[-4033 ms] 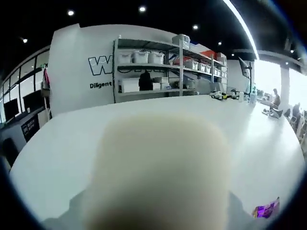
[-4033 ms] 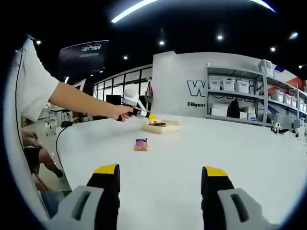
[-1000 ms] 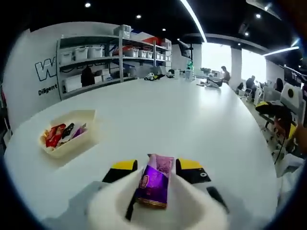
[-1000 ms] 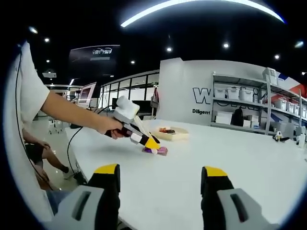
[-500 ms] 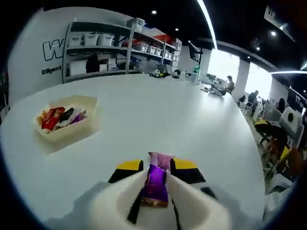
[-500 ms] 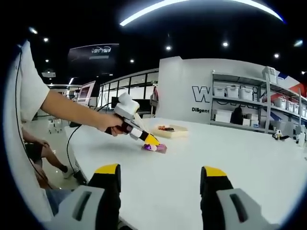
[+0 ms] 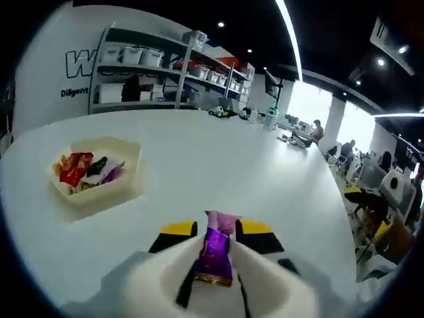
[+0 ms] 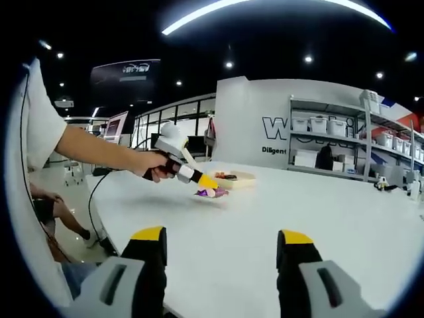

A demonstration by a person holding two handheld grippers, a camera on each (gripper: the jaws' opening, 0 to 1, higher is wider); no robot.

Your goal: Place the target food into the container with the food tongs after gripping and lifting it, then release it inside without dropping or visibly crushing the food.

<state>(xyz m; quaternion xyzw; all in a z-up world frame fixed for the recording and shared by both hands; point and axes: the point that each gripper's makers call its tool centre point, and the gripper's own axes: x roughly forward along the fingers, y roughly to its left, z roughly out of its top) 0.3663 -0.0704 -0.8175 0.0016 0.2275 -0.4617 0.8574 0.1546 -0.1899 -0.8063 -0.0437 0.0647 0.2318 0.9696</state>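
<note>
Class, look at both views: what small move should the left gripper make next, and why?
Probably carry the purple snack packet toward the cream tray. The left gripper grips it above the white table, and the tray lies ahead to the left, so releasing now would miss.

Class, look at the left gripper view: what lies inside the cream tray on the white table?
The cream tray holds a pile of wrapped snacks: red, dark and purple wrappers show. Anything beneath that pile, and the tray's floor, is covered.

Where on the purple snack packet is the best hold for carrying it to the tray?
Across its narrow width at mid-length, from its rear end, as the left tongs grip it now: the purple snack packet is flat and long, lying along the jaws, crimped end forward. A light pinch there should avoid crushing it on the way to the tray.
</note>
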